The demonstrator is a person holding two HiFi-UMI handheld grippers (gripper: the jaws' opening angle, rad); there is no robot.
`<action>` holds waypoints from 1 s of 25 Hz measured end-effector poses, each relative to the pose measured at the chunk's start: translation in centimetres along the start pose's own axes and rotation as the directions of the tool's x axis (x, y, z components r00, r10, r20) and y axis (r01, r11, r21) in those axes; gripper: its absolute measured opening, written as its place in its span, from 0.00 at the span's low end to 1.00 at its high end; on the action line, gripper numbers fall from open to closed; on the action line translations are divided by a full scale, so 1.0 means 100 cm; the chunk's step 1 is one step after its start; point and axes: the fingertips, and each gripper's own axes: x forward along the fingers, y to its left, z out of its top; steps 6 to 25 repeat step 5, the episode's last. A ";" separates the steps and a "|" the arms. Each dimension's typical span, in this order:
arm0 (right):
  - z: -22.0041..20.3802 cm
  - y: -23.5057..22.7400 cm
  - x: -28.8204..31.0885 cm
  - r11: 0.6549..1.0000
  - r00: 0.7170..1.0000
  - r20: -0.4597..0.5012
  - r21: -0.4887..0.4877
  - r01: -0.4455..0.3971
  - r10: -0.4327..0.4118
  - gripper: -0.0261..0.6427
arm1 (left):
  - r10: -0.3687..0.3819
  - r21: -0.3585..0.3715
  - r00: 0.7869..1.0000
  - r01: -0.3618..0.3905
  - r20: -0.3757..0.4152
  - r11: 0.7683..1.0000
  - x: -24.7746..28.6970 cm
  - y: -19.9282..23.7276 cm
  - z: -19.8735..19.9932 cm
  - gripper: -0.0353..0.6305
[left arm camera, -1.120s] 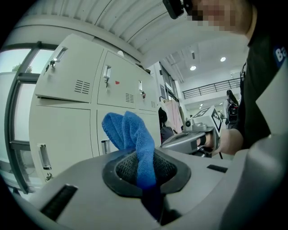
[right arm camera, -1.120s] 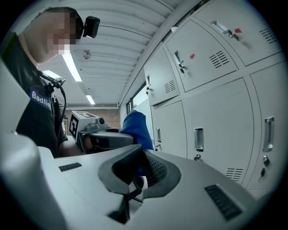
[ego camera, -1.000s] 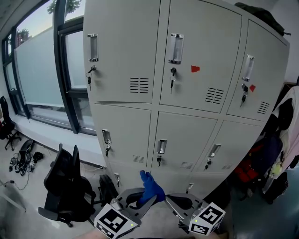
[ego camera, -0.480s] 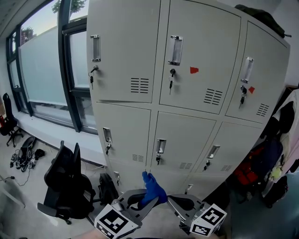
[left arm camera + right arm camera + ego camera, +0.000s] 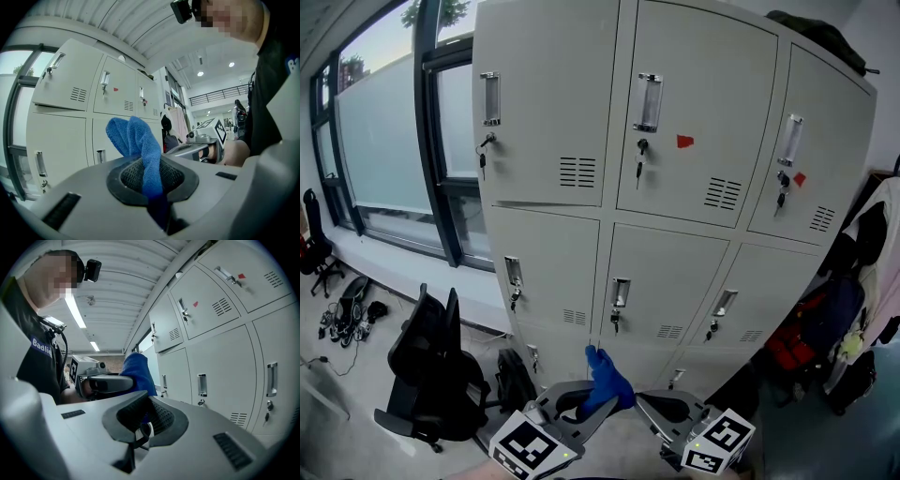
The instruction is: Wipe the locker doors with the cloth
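Note:
The grey locker bank (image 5: 694,141) fills the head view, with two rows of shut doors. Low in that view, in front of the bottom doors and apart from them, my left gripper (image 5: 598,401) is shut on a blue cloth (image 5: 602,375). The cloth (image 5: 136,140) sticks up in a folded bunch from between the left jaws. My right gripper (image 5: 661,405) is just to its right, its jaws closed together with nothing held. In the right gripper view, the cloth (image 5: 136,369) and the left gripper (image 5: 105,383) show beyond the right gripper (image 5: 145,420), with locker doors (image 5: 225,348) to the right.
A black office chair (image 5: 431,366) and a dark bag (image 5: 514,380) stand on the floor left of the lockers, under a big window (image 5: 384,141). Clothes (image 5: 862,272) and a red bag (image 5: 802,328) hang at the right. Keys hang from several locks.
The head view has shifted slightly, so the lockers sit a little differently in frame. Both grippers and the cloth stay in nearly the same place.

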 end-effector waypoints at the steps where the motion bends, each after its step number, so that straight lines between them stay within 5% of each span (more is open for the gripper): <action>1: 0.000 0.001 -0.001 1.000 1.000 0.000 0.000 0.000 0.000 0.04 | -0.002 0.002 1.000 0.002 0.001 1.000 0.000 -0.001 0.001 0.13; 25: 0.001 0.003 -0.004 1.000 1.000 0.003 0.001 0.004 -0.004 0.04 | -0.009 0.007 1.000 0.009 0.002 1.000 -0.001 -0.004 0.002 0.13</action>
